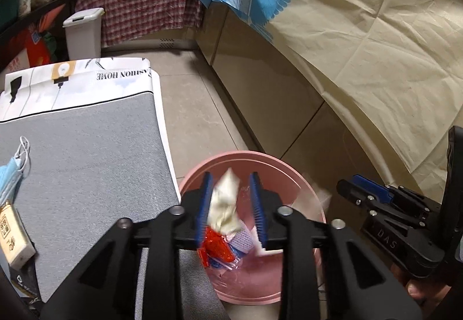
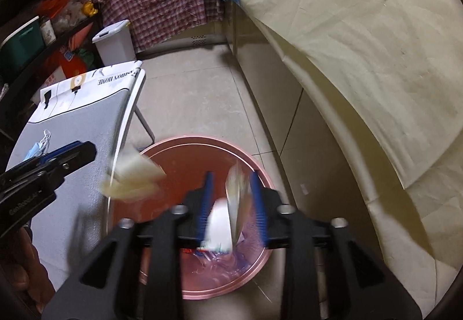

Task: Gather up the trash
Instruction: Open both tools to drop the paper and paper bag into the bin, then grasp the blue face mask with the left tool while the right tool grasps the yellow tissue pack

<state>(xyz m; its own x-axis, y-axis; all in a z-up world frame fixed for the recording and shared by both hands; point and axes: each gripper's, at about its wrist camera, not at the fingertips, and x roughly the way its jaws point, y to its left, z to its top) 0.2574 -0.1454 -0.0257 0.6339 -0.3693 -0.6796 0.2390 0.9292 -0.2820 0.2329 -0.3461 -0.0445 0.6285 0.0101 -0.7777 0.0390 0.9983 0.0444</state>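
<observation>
A pink bin (image 1: 202,169) stands on the floor by the table; it also shows in the right wrist view (image 2: 254,169). My left gripper (image 1: 230,184) is open above it, and a crumpled cream tissue (image 1: 224,204) is loose between its fingers, blurred; the same tissue shows in the right wrist view (image 2: 130,175). My right gripper (image 2: 230,184) is open over the bin with a blurred white and clear wrapper (image 2: 228,212) loose between its fingers. Red and blue wrappers (image 1: 217,247) lie inside the bin.
A grey-topped folding table (image 1: 86,160) on the left holds a blue face mask (image 1: 11,175) and a tissue pack (image 1: 14,236). A white lidded bin (image 1: 84,33) stands behind. A cream-covered bed (image 1: 376,59) fills the right. The right gripper (image 1: 364,189) shows at the left view's right edge.
</observation>
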